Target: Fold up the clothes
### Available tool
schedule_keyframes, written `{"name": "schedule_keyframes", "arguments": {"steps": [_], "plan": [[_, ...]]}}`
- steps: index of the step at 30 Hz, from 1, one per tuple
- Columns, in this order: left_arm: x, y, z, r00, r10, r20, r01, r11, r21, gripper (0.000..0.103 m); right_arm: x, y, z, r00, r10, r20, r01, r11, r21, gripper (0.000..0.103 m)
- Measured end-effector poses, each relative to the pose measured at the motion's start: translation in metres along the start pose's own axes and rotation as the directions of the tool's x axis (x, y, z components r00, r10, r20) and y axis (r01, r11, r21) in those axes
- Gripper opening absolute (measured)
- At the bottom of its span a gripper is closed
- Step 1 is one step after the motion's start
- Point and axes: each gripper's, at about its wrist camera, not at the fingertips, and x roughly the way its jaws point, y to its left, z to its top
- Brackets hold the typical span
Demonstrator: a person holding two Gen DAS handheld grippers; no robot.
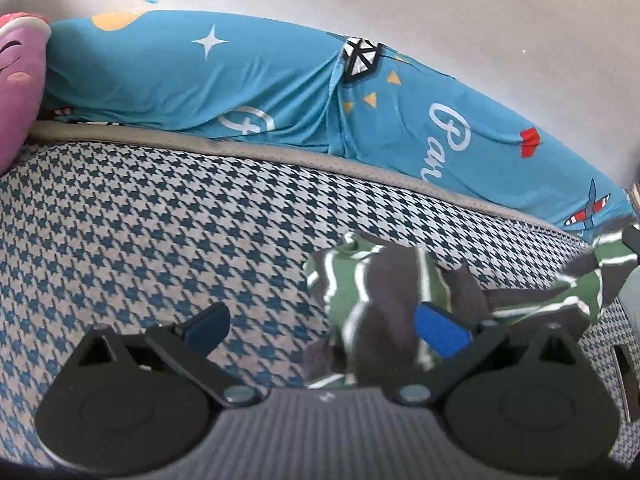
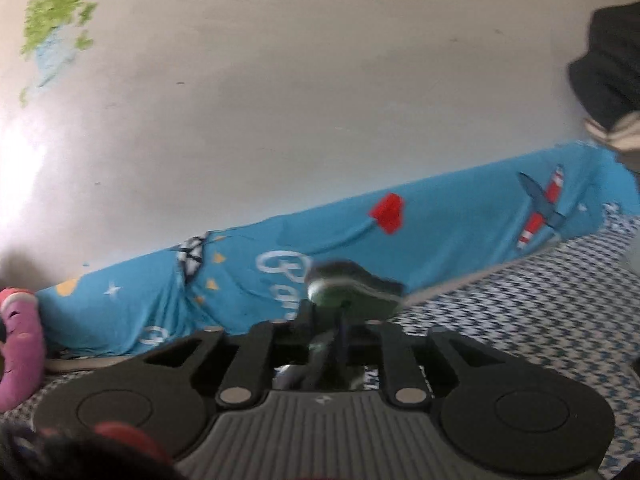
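1. Left tool spread wide above the houndstooth bed, right pad against the striped green-grey garment.
2. Right tool clamped narrow on that garment, lifted before the blue bolster.

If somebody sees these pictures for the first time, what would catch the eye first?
Probably the bright blue bedding with stars and planes, bunched along the wall behind the houndstooth mattress. Next, the green and grey striped garment, lying crumpled beside the open left tool, with the right tool shut on a fold.
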Motion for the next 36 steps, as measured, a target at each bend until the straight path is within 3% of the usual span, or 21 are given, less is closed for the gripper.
{"name": "schedule_keyframes", "arguments": {"steps": [6, 12, 17, 21, 27, 31, 36], "plan": [[0.010, -0.011, -0.004, 0.999, 0.032, -0.002, -0.032, 0.999, 0.001, 0.103, -0.008, -0.014, 0.000, 1.000, -0.009, 0.000, 0.009, 1.000, 0.001, 0.023], [0.027, -0.023, -0.012, 0.996, 0.070, -0.056, -0.069, 0.997, 0.031, 0.103, -0.006, -0.001, -0.007, 0.996, 0.076, -0.038, -0.078, 0.996, -0.047, 0.024], [0.043, -0.029, -0.022, 0.985, 0.128, -0.116, -0.121, 0.991, 0.064, 0.103, 0.018, 0.014, -0.023, 0.948, 0.223, -0.227, -0.234, 0.972, -0.025, 0.029], [0.050, -0.022, -0.026, 0.979, 0.122, -0.165, -0.119, 0.992, 0.028, 0.103, 0.037, 0.031, -0.045, 0.906, 0.249, -0.341, -0.281, 0.959, -0.046, 0.030], [0.037, -0.015, -0.025, 0.986, 0.114, -0.118, -0.114, 0.993, 0.003, 0.103, 0.058, 0.044, -0.074, 0.838, 0.295, -0.459, -0.318, 0.948, 0.029, 0.040], [0.026, -0.011, -0.027, 0.989, 0.126, -0.073, -0.127, 0.992, -0.021, 0.103, 0.067, 0.049, -0.083, 0.822, 0.306, -0.480, -0.307, 0.949, 0.078, 0.046], [0.011, 0.001, -0.022, 0.990, 0.133, -0.037, -0.134, 0.990, -0.051, 0.103, 0.083, 0.058, -0.093, 0.811, 0.295, -0.505, -0.281, 0.954, 0.106, 0.047]]}}
